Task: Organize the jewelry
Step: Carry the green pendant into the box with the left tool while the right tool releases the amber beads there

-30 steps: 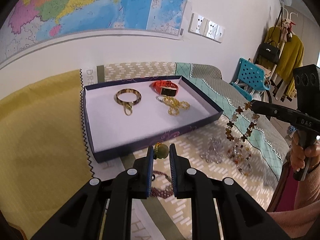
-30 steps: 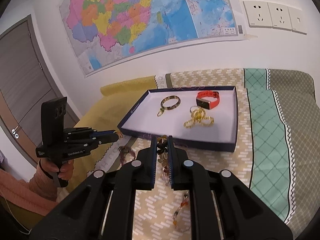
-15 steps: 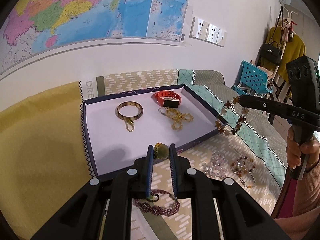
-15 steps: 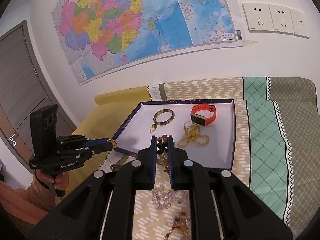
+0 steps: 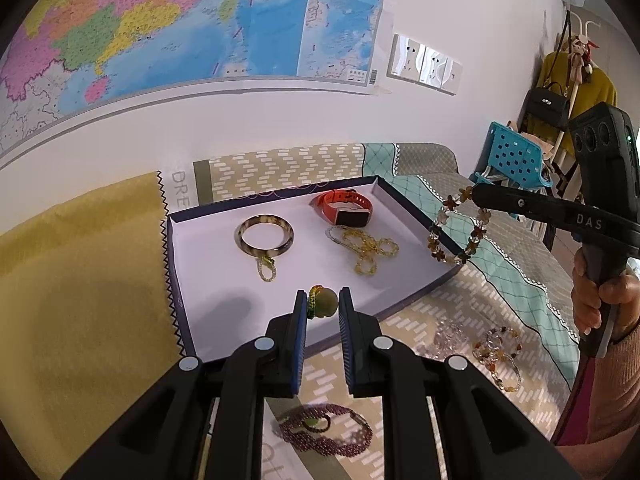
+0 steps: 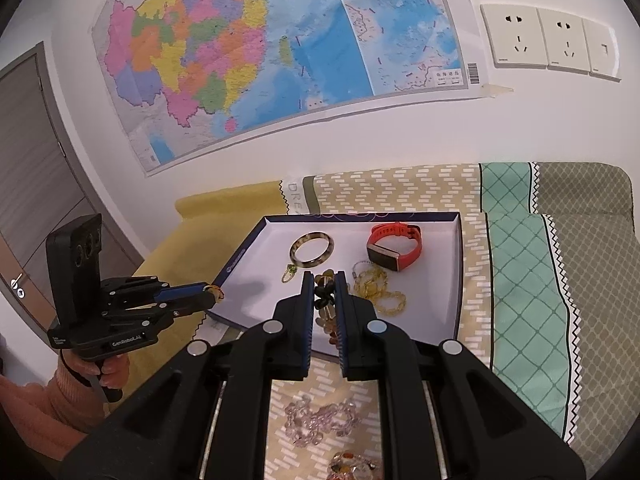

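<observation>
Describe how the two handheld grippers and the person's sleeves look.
Both grippers are matte black plastic with pistol handles, blue ribbed pads inside the fingers and round silver fasteners. The left gripper carries an upright black camera block and small white lettering; the right gripper reads "DAS" in white and shows a green light. Each sleeve is salmon-pink knit.

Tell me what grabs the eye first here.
The tray at centre, holding a bangle, orange watch and gold chain. Left gripper pinches a green bead over the tray's near edge; right gripper dangles a flower bracelet over its right side.
</observation>
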Tool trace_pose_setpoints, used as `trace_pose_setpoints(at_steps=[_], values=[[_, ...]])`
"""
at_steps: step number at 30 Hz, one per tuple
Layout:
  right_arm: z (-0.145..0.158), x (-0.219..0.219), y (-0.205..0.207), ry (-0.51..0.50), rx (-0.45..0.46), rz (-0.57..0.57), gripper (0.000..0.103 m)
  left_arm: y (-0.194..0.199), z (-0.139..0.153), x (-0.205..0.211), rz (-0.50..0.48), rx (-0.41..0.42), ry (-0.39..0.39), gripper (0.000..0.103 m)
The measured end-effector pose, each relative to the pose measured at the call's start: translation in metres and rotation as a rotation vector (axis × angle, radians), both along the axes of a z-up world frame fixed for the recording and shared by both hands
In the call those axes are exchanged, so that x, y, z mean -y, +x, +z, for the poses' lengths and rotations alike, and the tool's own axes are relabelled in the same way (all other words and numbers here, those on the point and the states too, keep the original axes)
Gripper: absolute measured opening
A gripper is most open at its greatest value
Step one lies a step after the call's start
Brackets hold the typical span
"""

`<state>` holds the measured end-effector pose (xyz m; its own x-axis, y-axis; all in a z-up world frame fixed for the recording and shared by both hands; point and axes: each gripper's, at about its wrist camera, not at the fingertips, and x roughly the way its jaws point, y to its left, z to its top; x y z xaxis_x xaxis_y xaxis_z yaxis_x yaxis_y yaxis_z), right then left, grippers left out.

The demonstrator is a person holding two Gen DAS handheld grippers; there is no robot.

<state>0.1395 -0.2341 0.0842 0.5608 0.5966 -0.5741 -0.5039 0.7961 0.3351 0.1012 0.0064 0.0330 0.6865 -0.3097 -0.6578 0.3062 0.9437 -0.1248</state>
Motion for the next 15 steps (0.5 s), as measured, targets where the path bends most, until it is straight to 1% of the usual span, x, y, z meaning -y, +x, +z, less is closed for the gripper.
trace_pose_setpoints(at_steps=[11,15], values=[[-0.014,0.001,0.022,-0.025,-0.025,-0.033,0.01,0.02,-0.005,-0.004,0.027,-0.015,0.012,0.014],[-0.018,0.003,0.031,-0.031,-0.035,-0.046,0.01,0.03,-0.011,-0.007,0.035,-0.035,0.015,0.014]])
